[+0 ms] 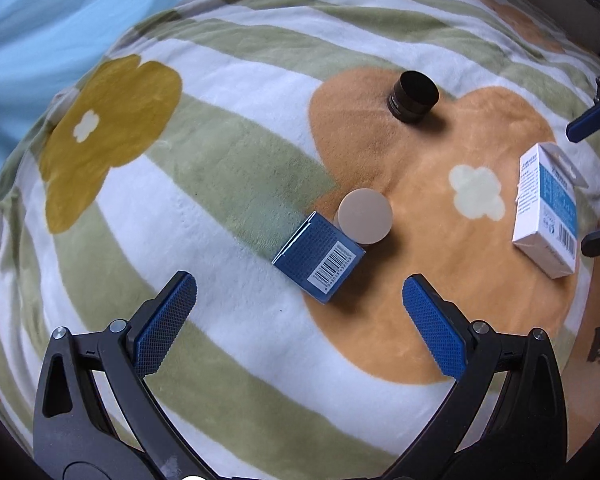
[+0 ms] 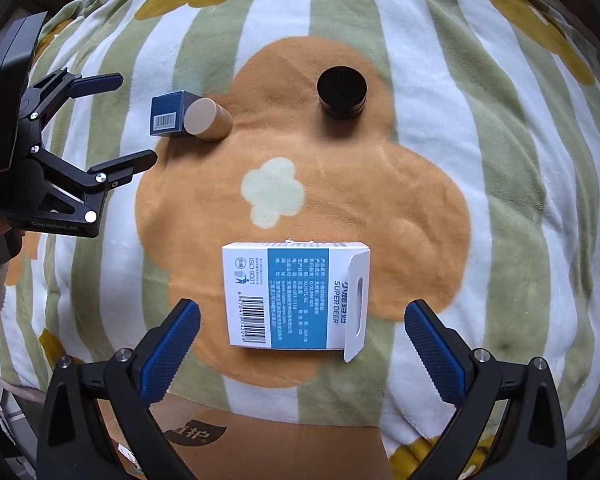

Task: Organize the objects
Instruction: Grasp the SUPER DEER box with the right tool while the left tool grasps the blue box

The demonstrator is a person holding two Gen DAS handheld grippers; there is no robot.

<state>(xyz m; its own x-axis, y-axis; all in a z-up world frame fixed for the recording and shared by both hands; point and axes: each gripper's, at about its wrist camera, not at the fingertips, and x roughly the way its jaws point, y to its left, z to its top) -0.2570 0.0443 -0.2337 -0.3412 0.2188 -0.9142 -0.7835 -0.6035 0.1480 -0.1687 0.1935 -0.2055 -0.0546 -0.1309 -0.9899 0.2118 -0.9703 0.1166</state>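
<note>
A small blue box [image 1: 319, 258] with a barcode stands on the flowered blanket, touching a beige round container [image 1: 365, 216]. A black round jar [image 1: 414, 96] stands farther back. A white and blue box [image 1: 548, 208] lies at the right. My left gripper [image 1: 300, 316] is open and empty, just short of the blue box. My right gripper [image 2: 302, 340] is open and empty, its fingers on either side of the white and blue box [image 2: 296, 294]. The right wrist view also shows the blue box [image 2: 168, 114], the beige container [image 2: 206, 119], the black jar [image 2: 342, 90] and the left gripper [image 2: 134, 118].
A striped plush blanket [image 1: 204, 216] with flower patches covers the soft surface. A brown cardboard box [image 2: 268, 446] sits at the blanket's near edge. Light blue fabric [image 1: 60, 12] lies beyond the blanket at the far left.
</note>
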